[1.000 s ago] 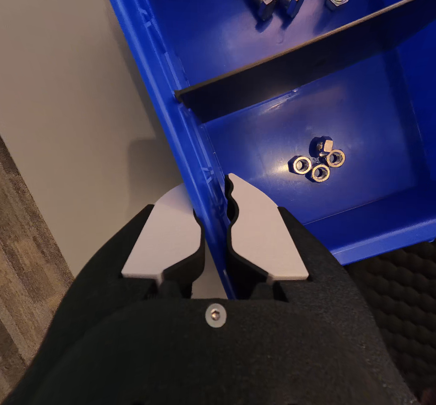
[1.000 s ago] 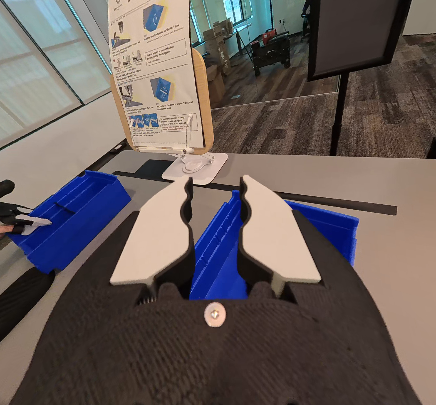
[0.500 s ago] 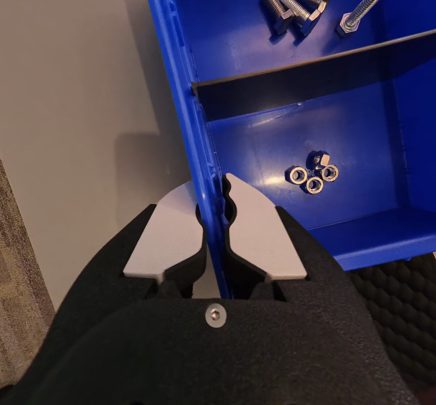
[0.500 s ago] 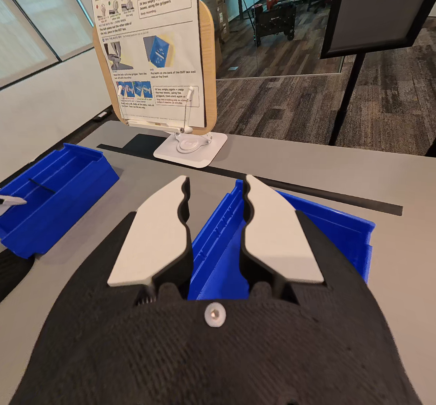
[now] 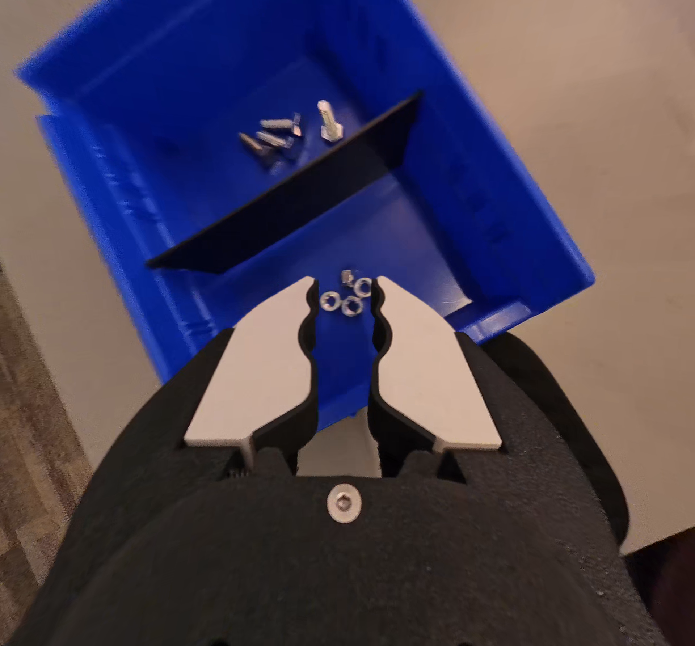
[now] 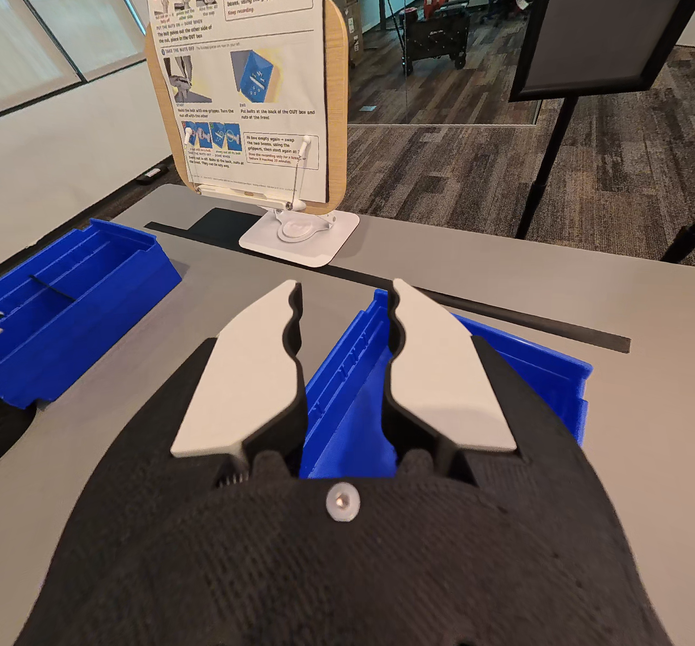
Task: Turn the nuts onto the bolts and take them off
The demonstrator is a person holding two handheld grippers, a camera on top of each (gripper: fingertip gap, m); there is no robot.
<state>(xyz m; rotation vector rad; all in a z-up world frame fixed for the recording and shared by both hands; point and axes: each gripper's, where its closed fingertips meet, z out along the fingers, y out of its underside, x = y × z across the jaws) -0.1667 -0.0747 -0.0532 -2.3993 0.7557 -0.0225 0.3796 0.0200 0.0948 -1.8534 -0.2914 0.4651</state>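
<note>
Released from the bin's side wall, the left gripper (image 5: 344, 282) now hangs jaws open, empty, directly over the front compartment of the divided blue bin (image 5: 500, 161), which the left wrist view shows turned and more fully in frame than half a second ago. Nuts (image 5: 348, 296): four, hex, silver, clustered on the bin floor between and just beyond the fingertips, one tipped on edge. Black divider (image 5: 286, 199): behind the nuts, running crosswise. Bolts (image 5: 280, 139): loose in the rear compartment, shanks at mixed angles, one apart to the right. Right gripper (image 6: 344, 285): jaws open, empty, straddling the near wall of a second blue bin (image 6: 526, 361), well apart from the parts. Instruction sheet on stand (image 6: 244, 75): beyond, on the grey table (image 6: 489, 278). Judgement: left gripper is far nearer; nuts lie straight ahead, a short descent away.
</note>
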